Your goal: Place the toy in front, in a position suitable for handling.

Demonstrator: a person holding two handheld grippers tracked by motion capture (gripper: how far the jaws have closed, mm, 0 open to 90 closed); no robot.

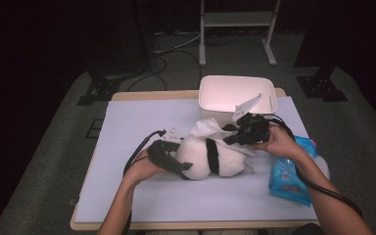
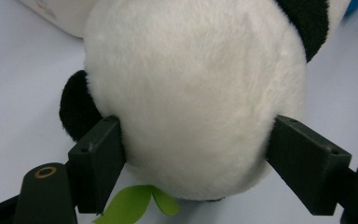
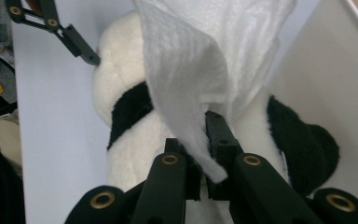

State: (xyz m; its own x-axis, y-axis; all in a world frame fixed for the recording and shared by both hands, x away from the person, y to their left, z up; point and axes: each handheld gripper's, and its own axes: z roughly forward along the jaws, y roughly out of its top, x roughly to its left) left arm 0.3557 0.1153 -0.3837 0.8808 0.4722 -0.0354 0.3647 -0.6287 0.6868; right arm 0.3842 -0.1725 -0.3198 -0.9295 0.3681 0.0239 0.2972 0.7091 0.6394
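Note:
A black-and-white plush panda (image 1: 196,152) lies on its side in the middle of the pale mat (image 1: 142,117). My left gripper (image 1: 182,166) clasps one white rounded end of it, and its two jaws press into the fur on both sides of the panda (image 2: 196,79). A green felt leaf (image 2: 137,204) pokes out beneath. My right gripper (image 1: 231,137) is shut on a white wipe (image 1: 207,128), holding it against the top of the toy. In the right gripper view the wipe (image 3: 191,60) drapes up from the pinched jaws over the panda (image 3: 121,74).
A white plastic tub (image 1: 237,93) stands at the back of the mat, just behind the right gripper. A blue pack of wipes (image 1: 290,177) lies at the right, under the right forearm. The mat's left and front parts are bare.

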